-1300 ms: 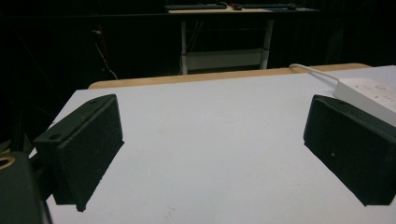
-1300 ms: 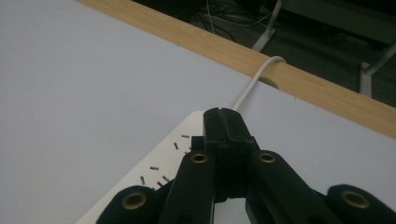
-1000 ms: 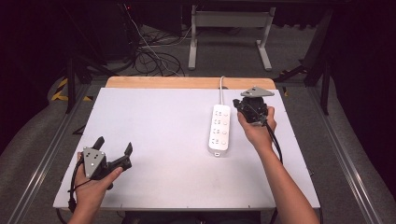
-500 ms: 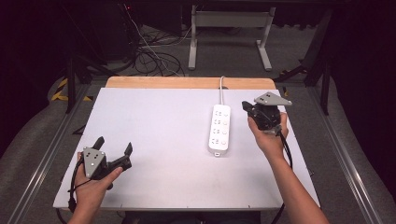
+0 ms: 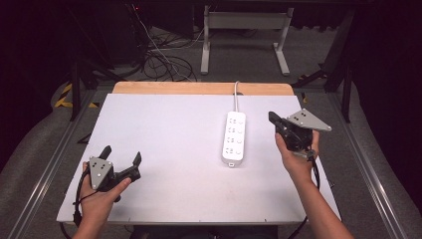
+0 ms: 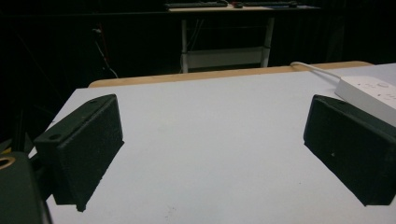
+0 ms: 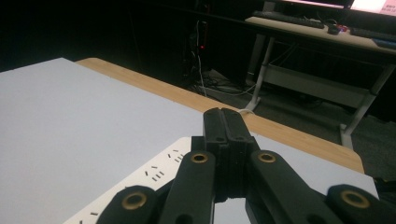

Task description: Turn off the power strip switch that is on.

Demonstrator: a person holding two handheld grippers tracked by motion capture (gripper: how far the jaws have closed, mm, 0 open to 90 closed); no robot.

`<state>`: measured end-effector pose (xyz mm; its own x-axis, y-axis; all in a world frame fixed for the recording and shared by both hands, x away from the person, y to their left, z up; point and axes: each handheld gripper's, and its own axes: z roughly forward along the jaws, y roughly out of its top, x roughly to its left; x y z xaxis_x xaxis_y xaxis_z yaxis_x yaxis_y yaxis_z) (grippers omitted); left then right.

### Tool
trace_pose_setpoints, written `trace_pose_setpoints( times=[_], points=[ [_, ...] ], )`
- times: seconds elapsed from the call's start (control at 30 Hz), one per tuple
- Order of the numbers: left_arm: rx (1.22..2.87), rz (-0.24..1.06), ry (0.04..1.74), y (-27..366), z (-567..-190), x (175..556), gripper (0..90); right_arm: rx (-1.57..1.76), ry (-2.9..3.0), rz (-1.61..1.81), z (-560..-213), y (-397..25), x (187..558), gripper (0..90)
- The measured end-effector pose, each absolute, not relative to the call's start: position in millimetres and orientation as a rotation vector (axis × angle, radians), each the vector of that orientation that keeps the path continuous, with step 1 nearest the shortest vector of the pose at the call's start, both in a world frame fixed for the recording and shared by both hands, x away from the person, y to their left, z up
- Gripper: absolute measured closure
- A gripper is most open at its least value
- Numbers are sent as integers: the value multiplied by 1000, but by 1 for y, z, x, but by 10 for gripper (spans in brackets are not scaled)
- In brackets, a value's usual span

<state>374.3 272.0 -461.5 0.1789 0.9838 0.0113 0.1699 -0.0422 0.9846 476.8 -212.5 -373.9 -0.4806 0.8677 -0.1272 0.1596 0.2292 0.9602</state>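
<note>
The white power strip (image 5: 234, 138) lies flat on the right half of your desk (image 5: 174, 149), its long side running away from you and its white cable (image 5: 236, 94) leading off over the far wooden edge. Its socket slots face up, and nothing is plugged into it. In the left gripper view one end of the strip (image 6: 373, 91) and the cable (image 6: 313, 69) show behind the right-hand jaw; in the right gripper view its slotted face (image 7: 156, 173) lies just below and behind the jaws.

Your right tongs (image 5: 274, 119) sit just to the right of the strip, near its middle, held in your right hand (image 5: 297, 159) with the grey three-cornered plate on top. The jaws are closed, pressed flat together with nothing between them, as the right gripper view (image 7: 227, 122) confirms. They do not touch the strip.

Your left tongs (image 5: 121, 157) are well apart from the strip, at the near left corner of the desk, in your left hand (image 5: 99, 199). The jaws stand wide open and hold nothing; the left gripper view (image 6: 212, 140) shows bare white desk surface between the two pads.

Beyond the desk, dark floor carries a tangle of cables (image 5: 164, 62) and a white desk frame (image 5: 244, 35).
</note>
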Motion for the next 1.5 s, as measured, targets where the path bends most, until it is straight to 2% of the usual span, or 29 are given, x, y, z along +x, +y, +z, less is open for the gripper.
trace_pose_setpoints(
  times=[0.5,0.73,1.3,1.5],
  points=[
    [1424,1003,1184,273,-460,372,52,869,1718,1374,-390,-227,440,900],
    [1416,1004,1186,275,-460,372,52,893,1731,1376,-398,-219,442,900],
    [1417,1003,1188,275,-460,372,52,931,1700,1369,-398,-234,446,900],
    [1417,1003,1189,275,-460,372,52,921,1700,1371,-398,-233,445,817]
  ],
)
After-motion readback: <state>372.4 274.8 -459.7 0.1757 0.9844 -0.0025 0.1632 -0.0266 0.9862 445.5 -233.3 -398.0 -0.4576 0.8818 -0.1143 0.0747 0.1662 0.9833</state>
